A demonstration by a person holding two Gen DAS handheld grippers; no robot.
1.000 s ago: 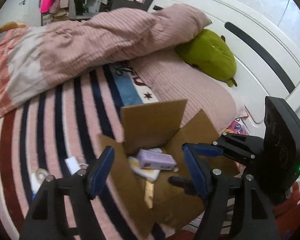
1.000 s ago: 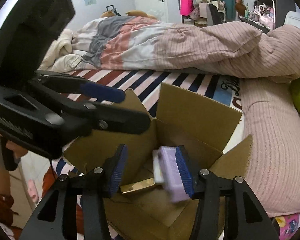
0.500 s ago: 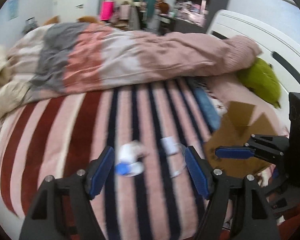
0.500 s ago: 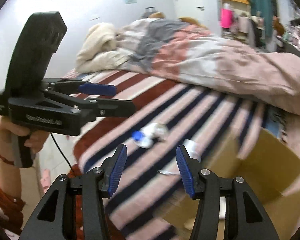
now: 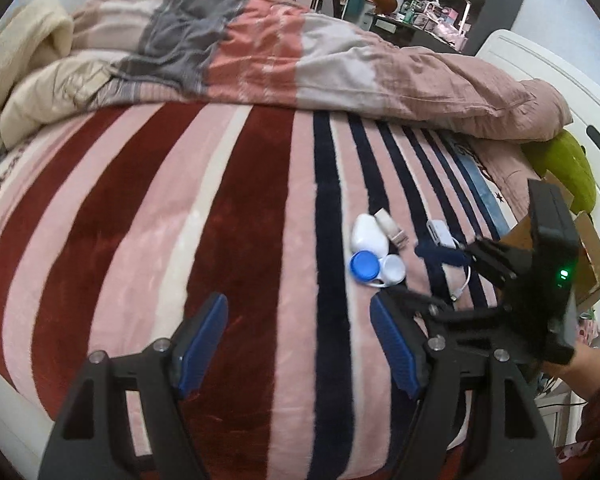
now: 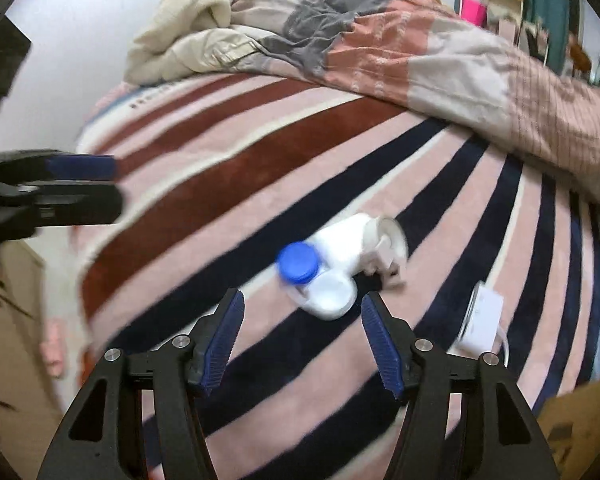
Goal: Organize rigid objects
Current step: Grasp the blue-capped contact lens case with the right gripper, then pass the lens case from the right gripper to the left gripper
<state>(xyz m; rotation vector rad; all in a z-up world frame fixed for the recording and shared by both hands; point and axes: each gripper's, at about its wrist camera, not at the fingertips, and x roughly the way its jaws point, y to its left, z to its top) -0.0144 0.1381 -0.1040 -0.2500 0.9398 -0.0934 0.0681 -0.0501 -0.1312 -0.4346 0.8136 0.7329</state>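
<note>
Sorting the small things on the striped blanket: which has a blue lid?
The contact lens case, nearest the right gripper: one blue cap, one white. The white oval case and white adapter have none.

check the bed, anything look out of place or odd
Yes: small hard items lie loose on the striped blanket rather than in the cardboard box at the right edge: a contact lens case with one blue cap and one white, a white case, a small tube, and a white adapter with its cable.
</note>
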